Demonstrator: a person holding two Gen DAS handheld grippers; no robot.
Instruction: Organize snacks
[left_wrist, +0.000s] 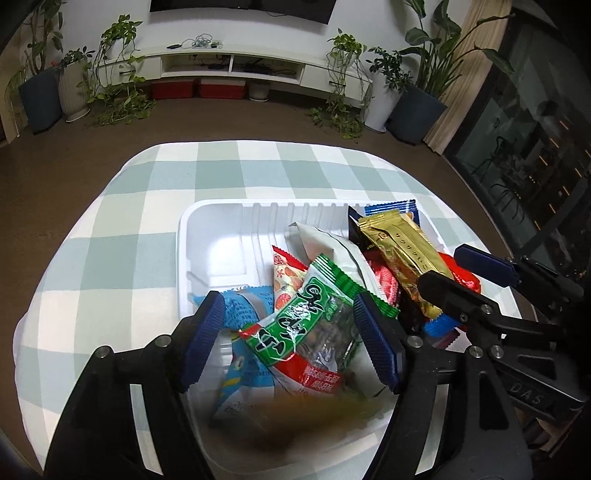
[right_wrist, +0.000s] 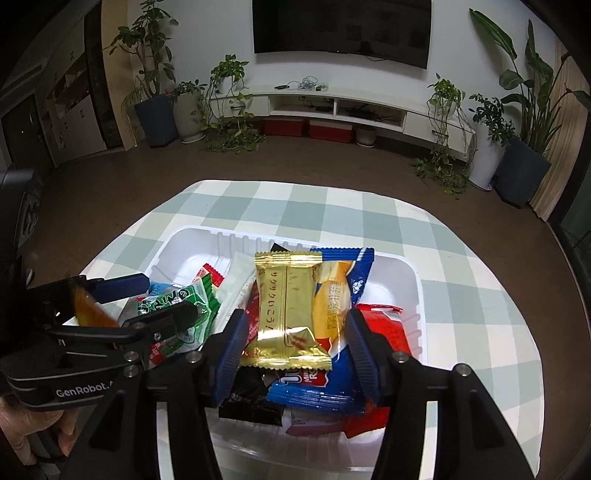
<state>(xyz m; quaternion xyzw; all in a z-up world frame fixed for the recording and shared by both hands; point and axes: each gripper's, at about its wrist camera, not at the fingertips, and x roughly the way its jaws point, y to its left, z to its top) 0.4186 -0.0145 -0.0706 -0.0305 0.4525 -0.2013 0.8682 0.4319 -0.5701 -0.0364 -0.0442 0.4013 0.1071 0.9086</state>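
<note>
Tongs on both sides spread wide, empty, above snack tray.

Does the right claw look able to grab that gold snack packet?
Probably yes. The right claw is open, and the gold packet lies on top of the pile in the white tray, nothing covering it.

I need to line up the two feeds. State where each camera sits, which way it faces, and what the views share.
Left wrist: rides the left gripper, looking forward and down into the white tray; its open fingers flank the green packet.
Right wrist: rides the right gripper, facing the same way; its open fingers flank the gold packet; a hand shows.
Shared: tray, both packets, checked tablecloth, and each view shows the other gripper.
</note>
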